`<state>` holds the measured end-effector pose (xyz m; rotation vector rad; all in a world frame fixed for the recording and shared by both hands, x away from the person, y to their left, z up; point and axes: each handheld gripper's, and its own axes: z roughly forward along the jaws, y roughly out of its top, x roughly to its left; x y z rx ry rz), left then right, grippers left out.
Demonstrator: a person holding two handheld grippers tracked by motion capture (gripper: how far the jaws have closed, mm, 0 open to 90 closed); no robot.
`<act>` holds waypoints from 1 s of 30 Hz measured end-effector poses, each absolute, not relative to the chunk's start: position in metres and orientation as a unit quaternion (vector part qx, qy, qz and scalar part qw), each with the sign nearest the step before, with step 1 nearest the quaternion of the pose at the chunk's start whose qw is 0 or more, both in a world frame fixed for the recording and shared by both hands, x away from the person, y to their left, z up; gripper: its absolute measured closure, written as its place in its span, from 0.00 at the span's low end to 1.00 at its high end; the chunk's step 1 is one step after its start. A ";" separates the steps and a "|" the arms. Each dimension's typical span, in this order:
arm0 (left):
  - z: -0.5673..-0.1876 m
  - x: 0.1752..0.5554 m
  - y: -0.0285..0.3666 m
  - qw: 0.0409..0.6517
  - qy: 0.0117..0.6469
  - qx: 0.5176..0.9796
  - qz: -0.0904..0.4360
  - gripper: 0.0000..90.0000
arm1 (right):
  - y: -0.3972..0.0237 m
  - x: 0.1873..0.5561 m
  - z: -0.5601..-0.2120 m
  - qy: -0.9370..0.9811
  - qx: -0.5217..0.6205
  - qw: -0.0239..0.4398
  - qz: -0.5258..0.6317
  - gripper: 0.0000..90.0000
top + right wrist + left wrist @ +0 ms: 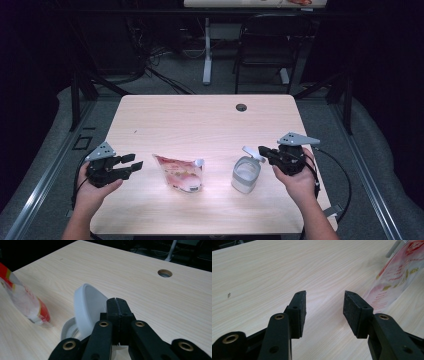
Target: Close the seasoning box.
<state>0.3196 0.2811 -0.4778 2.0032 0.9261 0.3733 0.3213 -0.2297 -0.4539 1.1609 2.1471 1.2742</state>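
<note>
Sitting on the wooden table [200, 120], a printed pouch [180, 172] is lying at lower centre of the high view, sealed as far as I can tell. Right of it, a white container [246, 175] is having its flip lid [86, 308] lifted by the right gripper [263, 151], jaws pressed together on the lid. The left gripper [134, 161], jaws spread and empty, is waiting at lower left, so filling seems still ahead.

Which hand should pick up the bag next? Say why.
Left. The left gripper is open with nothing between its jaws, and points at the bag lying just beside it. The right gripper is busy, shut on the flip lid of the jar.
</note>
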 end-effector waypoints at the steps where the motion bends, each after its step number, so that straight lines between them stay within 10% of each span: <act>1: -0.478 0.320 0.281 0.436 0.372 0.805 0.150 0.60 | -0.230 0.321 -0.454 0.765 0.414 0.193 0.454 1.00; 30: -0.480 0.320 0.280 0.433 0.374 0.806 0.150 0.59 | -0.250 0.285 -0.494 0.742 0.453 0.196 0.453 1.00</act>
